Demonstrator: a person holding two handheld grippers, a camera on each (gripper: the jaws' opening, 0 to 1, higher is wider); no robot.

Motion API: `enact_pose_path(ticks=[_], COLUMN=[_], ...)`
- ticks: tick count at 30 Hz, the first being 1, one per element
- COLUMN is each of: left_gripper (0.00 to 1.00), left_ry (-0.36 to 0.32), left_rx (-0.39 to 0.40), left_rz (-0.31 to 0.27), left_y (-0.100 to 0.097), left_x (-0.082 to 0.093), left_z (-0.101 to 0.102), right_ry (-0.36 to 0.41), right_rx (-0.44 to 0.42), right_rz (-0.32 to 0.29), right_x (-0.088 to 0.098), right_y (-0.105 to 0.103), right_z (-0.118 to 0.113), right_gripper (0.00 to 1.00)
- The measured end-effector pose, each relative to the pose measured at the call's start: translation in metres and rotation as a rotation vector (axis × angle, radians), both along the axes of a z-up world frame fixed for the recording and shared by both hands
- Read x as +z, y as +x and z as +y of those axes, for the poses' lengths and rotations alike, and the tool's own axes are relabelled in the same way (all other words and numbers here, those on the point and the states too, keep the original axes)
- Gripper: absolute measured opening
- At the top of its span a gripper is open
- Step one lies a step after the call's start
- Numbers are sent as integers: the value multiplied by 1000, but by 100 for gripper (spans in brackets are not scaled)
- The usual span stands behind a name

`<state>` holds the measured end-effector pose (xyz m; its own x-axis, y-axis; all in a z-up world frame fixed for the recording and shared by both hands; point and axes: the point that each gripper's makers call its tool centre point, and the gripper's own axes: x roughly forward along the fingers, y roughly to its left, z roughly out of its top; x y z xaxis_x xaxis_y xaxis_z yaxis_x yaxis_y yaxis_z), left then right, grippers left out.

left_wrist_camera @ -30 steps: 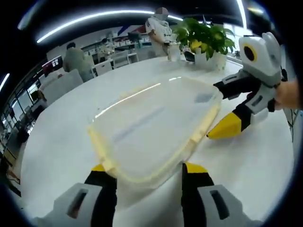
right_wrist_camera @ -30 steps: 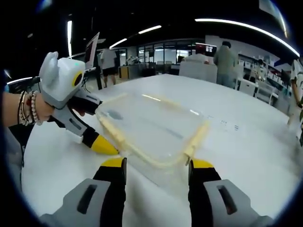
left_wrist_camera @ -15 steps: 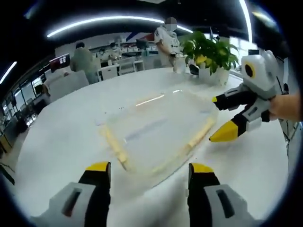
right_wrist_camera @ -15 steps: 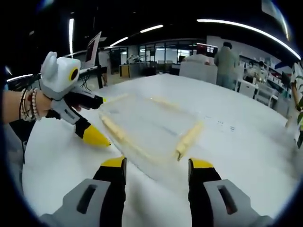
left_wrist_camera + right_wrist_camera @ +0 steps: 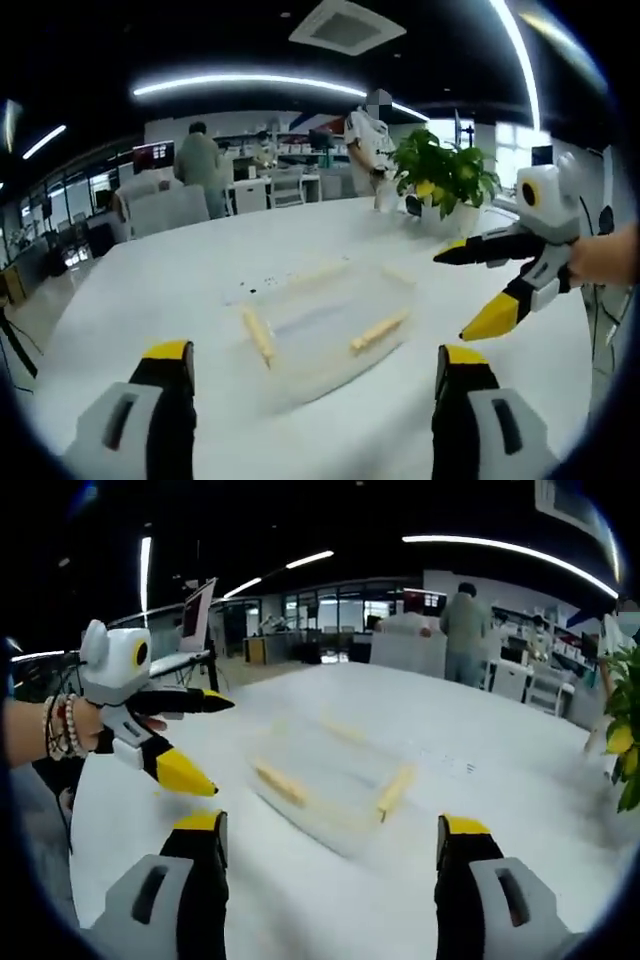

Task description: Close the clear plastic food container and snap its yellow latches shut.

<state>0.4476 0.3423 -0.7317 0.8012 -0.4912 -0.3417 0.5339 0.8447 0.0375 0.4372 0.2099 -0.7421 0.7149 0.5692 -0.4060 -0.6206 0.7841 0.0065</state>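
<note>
Clear plastic food container (image 5: 325, 325) lying flat on the white table (image 5: 150, 300), just below centre of the left gripper view, lid down on it. Yellow latches (image 5: 378, 330) visible along its sides, another (image 5: 258, 333) on the left edge; whether snapped shut, cannot tell.

Left gripper (image 5: 312, 375) at the bottom of that view, jaws spread wide, nothing between them, short of the container. Right gripper (image 5: 478, 290) entering from the right edge of the frame, held by a hand (image 5: 605, 255), jaws parted and bare, beside the container without touching. Potted plant (image 5: 440, 175) upper right; people standing in the background.

In the right gripper view, container (image 5: 330, 785) centre frame, blurred, latches (image 5: 393, 792) faintly yellow. Right gripper (image 5: 330, 830) at the bottom, wide open, holding nothing. Left gripper (image 5: 200, 740) at the left of the frame, gaping, near the container's left end, apart from it.
</note>
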Motion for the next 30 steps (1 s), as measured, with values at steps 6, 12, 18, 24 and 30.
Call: enact_pose_path(ticks=[6, 12, 18, 24, 30], left_gripper=[99, 99, 99, 99, 99], left_ry=[2, -45, -3, -52, -216], left_rx=[-14, -2, 19, 76, 147], left_rz=[-38, -80, -133, -151, -128], left_y=[-31, -67, -110, -150, -184], left_x=[28, 60, 78, 80, 76], left_z=[14, 44, 88, 130, 154], right_ry=[86, 81, 61, 121, 247], right_rx=[-25, -52, -96, -173, -269], right_rz=[-45, -94, -115, -134, -102], right_x=[35, 51, 60, 71, 71], right_y=[-25, -51, -77, -107, -146], right_z=[5, 4, -5, -20, -36], right_gripper=[99, 100, 97, 94, 90])
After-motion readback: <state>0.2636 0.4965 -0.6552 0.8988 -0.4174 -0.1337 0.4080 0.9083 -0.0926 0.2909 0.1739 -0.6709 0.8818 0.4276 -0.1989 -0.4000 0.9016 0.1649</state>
